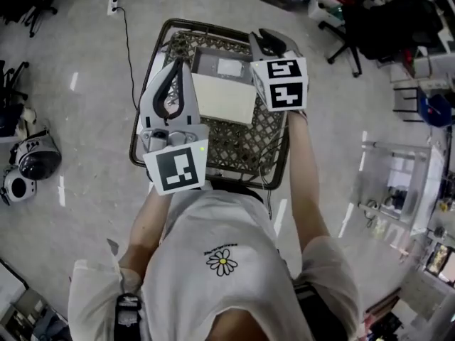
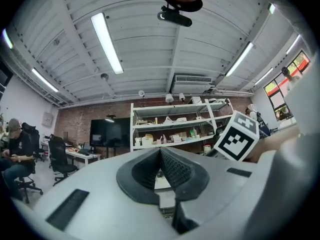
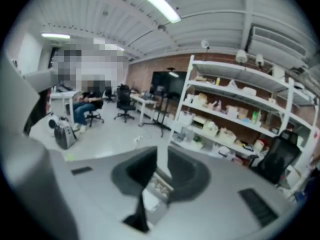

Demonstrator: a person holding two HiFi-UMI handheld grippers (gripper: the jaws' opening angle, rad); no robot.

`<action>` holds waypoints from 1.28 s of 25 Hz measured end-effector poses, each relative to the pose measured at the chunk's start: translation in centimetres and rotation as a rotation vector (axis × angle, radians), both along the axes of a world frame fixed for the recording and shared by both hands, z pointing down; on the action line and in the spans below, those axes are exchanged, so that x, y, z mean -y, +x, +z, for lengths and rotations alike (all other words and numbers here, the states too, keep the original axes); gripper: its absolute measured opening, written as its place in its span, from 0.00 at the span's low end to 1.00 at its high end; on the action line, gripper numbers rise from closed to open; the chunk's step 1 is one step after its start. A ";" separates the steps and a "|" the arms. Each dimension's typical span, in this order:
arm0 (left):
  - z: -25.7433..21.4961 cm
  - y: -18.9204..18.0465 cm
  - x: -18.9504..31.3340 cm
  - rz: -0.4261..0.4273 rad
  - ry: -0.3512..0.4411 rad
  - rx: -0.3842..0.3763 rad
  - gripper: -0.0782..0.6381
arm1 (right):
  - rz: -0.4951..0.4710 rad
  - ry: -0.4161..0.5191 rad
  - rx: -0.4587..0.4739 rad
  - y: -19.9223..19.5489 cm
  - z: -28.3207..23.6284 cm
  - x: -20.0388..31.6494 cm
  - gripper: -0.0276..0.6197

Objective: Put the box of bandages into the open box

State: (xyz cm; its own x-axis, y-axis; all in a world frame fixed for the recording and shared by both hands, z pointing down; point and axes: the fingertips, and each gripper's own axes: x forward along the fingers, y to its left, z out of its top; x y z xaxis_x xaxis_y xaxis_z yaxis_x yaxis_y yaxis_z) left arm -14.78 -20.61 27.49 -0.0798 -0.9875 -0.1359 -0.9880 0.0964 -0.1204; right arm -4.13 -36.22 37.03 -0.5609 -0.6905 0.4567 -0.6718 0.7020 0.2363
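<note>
Both empty above a black wire-mesh cart point(image 1: 213, 27), left gripper point(image 2: 161, 154) pressed together, right gripper point(image 3: 159, 159) slightly parted; flat white box point(image 1: 224, 98) apparently still awaits pickup.

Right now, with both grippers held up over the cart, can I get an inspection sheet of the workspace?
Surface: wire-mesh cart standing on a pale floor; no table seen.
Job's things: a flat white box lies in the cart, with a grey open-topped box behind it; whether the white one holds bandages cannot be told.
Clutter: nothing seen.
Grippers: left gripper jaws together, empty; right gripper jaws a narrow gap apart, nothing between them.
Cables: black cable and power strip on the floor left of the cart.
Surroundings: office chair, shelving, seated person.
</note>
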 end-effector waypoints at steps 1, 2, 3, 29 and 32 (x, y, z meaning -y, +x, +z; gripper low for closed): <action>-0.5 0.3 -0.1 0.008 0.009 0.002 0.14 | 0.025 0.023 0.042 0.7 -1.4 -0.5 0.16; -1.0 0.6 -0.2 0.016 0.016 0.002 0.14 | 0.042 0.046 0.084 1.3 -2.7 -1.2 0.14; -1.4 0.9 -0.3 0.024 0.023 0.003 0.14 | 0.055 0.070 0.125 1.8 -3.9 -2.0 0.13; -2.9 4.4 -2.8 0.090 0.077 -0.019 0.14 | 0.212 0.379 0.446 6.7 -9.5 -16.5 0.09; -3.0 4.6 -2.4 0.088 0.074 -0.018 0.14 | 0.230 0.379 0.433 7.2 -9.4 -16.2 0.09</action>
State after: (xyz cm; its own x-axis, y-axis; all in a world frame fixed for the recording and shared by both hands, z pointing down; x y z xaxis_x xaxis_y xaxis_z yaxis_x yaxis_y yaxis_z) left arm -10.19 -18.16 24.51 0.0036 -0.9781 -0.2081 -0.9950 0.0173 -0.0983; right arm 3.11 -20.00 27.64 -0.4582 -0.8853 -0.0799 -0.8866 0.4487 0.1126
